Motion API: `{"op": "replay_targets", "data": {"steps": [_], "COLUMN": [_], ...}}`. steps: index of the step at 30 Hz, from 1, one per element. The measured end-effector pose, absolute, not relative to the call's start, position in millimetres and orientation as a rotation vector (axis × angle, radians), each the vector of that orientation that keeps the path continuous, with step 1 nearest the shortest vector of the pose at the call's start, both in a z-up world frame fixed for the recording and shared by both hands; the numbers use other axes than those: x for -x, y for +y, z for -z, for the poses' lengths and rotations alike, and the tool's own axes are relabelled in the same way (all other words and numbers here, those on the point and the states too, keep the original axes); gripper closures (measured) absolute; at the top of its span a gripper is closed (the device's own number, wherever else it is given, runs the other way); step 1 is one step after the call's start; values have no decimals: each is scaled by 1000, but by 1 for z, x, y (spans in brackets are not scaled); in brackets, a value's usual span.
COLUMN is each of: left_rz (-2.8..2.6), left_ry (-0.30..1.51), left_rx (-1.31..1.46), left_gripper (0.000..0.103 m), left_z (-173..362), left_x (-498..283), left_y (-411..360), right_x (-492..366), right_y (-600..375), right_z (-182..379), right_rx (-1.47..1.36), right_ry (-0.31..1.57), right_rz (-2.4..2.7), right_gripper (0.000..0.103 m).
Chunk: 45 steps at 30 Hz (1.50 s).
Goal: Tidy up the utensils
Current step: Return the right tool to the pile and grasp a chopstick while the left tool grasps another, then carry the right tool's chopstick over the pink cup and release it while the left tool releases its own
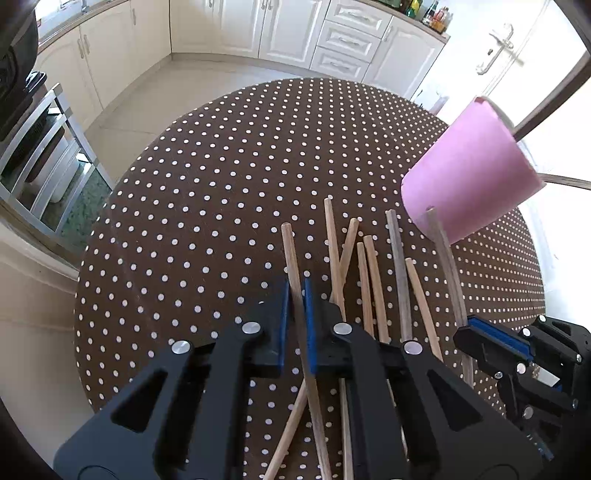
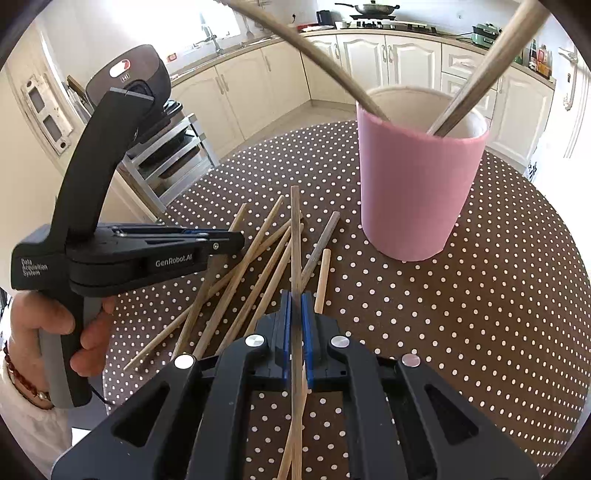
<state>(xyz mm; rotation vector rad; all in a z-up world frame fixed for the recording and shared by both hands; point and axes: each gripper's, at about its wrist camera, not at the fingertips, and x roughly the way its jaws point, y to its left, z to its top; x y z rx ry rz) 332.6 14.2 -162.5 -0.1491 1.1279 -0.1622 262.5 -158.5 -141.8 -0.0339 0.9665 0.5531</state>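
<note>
Black linkage arms and blue pads of the left hand-held gripper (image 1: 296,295) nearest the lens, clamped on one pale wooden chopstick (image 1: 291,258) that slants up and away between them. Just right of it, a loose pile of chopsticks (image 1: 373,280) lying on the brown polka-dot counter (image 1: 221,184), some crossing one another. Further right, the right hand-held gripper (image 2: 295,299), closed tight on a darker chopstick (image 2: 295,236) pointing straight ahead above the pile. Beyond the pile, to the right, a pink cup (image 2: 417,184) standing upright on the counter, two chopsticks (image 2: 480,81) leaning out of its open top. At far left in the right wrist view, a bare hand (image 2: 55,325) wrapped around the left tool's grey handle. Cream kitchen cabinets (image 1: 288,29) behind.
</note>
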Motion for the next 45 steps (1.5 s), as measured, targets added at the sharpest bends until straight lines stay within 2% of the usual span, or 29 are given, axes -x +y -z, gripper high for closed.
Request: {"op": "replay_targets", "data": {"steps": [6,15,29,37,45], "left_rz": [197,266,340,313,257], "left_ry": [1039,845,396,251,144], "left_rx": [155,136,152,207,251], "left_gripper": [97,97,98,98,97], "left_z": [129,48,-52,-71,-76], "left_x": [-308,-253,-177,-193,-231], "left_y": [20,16,1,-13,-24], "right_x": [-249,-219,-162,-152,-174], "right_y": [-162,-171,-209,-219,-225], "right_z": [124,79,7,-26,-31], "right_rx": [20,0,-72,-76,-81], "right_ry": [917,798,451,221,84], "right_rz": [-562,-576,-517,-403,-309], "right_gripper": [98,98,99,99,99]}}
